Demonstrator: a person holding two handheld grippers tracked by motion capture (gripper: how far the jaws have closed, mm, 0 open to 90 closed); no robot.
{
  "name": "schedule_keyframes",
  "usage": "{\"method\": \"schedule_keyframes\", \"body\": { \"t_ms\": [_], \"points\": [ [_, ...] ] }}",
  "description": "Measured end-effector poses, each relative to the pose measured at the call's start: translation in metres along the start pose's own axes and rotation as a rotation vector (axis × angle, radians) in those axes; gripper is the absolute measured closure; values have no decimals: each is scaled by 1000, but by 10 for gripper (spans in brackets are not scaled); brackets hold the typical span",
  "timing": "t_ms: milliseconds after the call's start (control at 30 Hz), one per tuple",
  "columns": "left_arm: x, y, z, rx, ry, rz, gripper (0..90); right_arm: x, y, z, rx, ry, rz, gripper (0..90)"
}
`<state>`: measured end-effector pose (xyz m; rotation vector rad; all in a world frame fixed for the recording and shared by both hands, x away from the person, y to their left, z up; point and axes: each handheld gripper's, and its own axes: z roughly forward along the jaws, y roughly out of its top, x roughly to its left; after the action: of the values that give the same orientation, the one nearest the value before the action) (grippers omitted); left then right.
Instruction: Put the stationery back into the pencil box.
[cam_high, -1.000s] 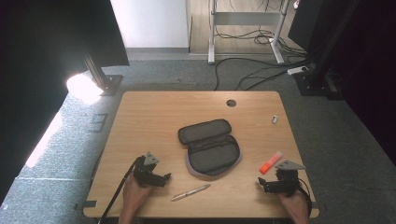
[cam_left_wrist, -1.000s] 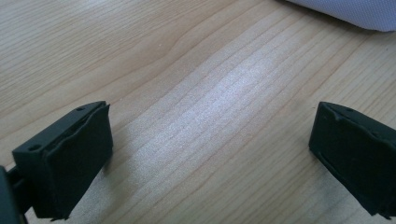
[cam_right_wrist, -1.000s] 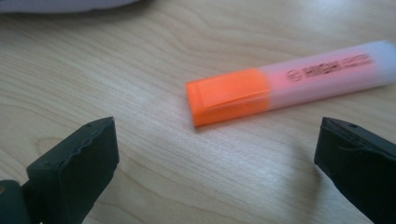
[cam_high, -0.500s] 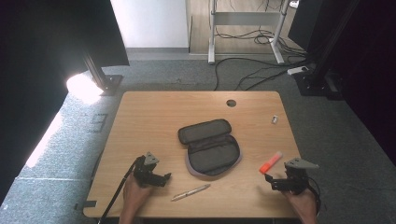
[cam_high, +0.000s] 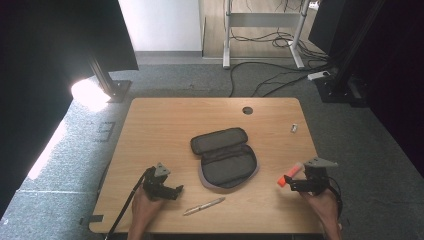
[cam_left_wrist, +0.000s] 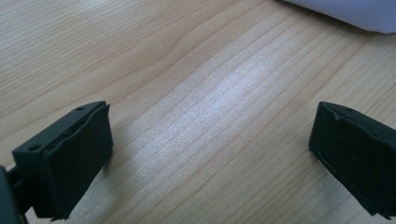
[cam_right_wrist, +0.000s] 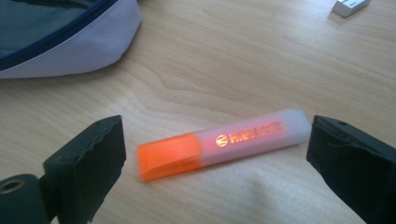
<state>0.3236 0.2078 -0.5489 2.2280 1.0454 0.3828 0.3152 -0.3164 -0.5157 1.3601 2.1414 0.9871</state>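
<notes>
Right tool (cam_right_wrist: 215, 154) jaws apart, just been closing, straddling the orange highlighter (cam_right_wrist: 222, 142) lengthwise on the counter (cam_high: 165, 125) for pickup; not gripped.

The highlighter (cam_right_wrist: 223, 143) lies on the table (cam_high: 165, 125) between the right gripper (cam_high: 295, 184) jaws (crosswise). The pencil case (cam_high: 225, 158) lies between both grippers; the pen (cam_high: 203, 206) beside the left gripper (cam_high: 176, 191).

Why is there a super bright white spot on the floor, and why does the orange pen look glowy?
In the high view, a bright patch on the carpet left of the table is washed out to white, while the room's edges stay dark. In the right gripper view the orange highlighter looks lit through and lies sharp on the wood. In the left gripper view a pale sheen streaks the wood grain.
</notes>
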Motion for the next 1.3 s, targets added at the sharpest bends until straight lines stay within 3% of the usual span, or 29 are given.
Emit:
{"method": "schedule_keyframes", "body": {
  "t_ms": [733,933,1300],
  "points": [
    [0,0,0,0,1,0,0,-30,34,36,21,-52,2,191],
    [0,0,0,0,1,-1,0,-45,45,47,15,-66,25,261],
    [0,0,0,0,0,-1,0,-57,58,64,24,-71,24,370]
  ]
}}
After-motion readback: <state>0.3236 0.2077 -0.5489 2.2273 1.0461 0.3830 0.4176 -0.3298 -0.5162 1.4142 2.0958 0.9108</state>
